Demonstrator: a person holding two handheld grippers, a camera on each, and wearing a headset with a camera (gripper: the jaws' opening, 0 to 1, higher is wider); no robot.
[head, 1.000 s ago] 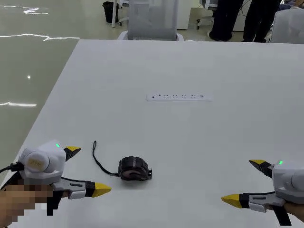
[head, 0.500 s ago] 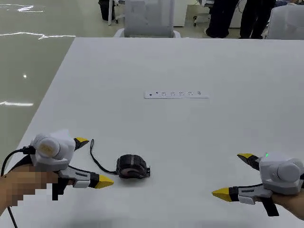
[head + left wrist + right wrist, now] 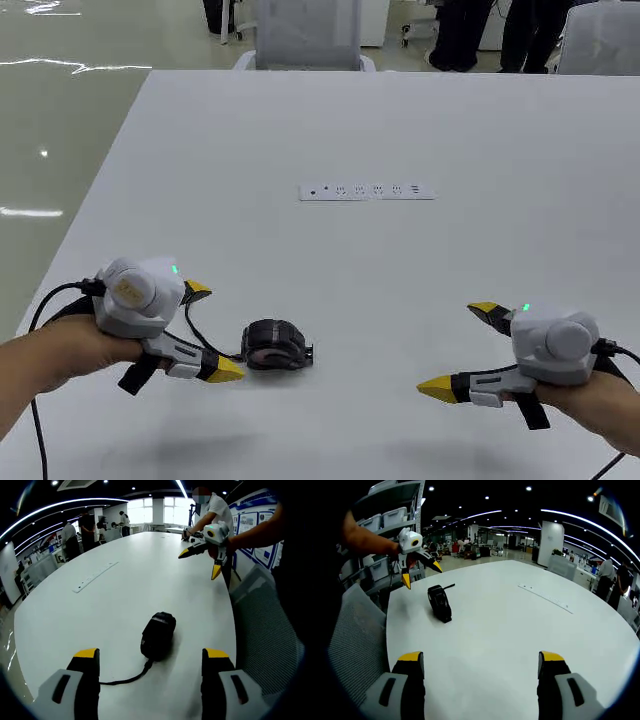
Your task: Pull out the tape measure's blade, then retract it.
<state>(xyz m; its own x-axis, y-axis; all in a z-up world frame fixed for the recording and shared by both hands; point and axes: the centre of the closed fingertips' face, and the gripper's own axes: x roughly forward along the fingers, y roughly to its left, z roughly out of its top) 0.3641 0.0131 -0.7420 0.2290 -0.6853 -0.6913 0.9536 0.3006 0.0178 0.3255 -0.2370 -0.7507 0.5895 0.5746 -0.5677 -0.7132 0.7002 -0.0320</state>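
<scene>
Lying on the white table [image 3: 420, 270] in the head view, the tape measure [image 3: 275, 345] sits just at 3 o'clock of the left gripper [image 3: 215, 330]. The right gripper [image 3: 457, 348] is well apart, further toward 3 o'clock. Both have jaws spread wide, holding nothing. Left gripper view: the case lies ahead between the jaws, untouched, and its strap [image 3: 125, 680] trails toward 7 o'clock. Right gripper view: the case is at 10 o'clock.

We're in an open-plan office here: a long white table [image 3: 420, 290] with a power strip [image 3: 366, 191] at its middle, a mesh chair [image 3: 306, 30] at its far end, people [image 3: 458, 30] standing beyond it, storage shelves [image 3: 392, 512] beside it.
</scene>
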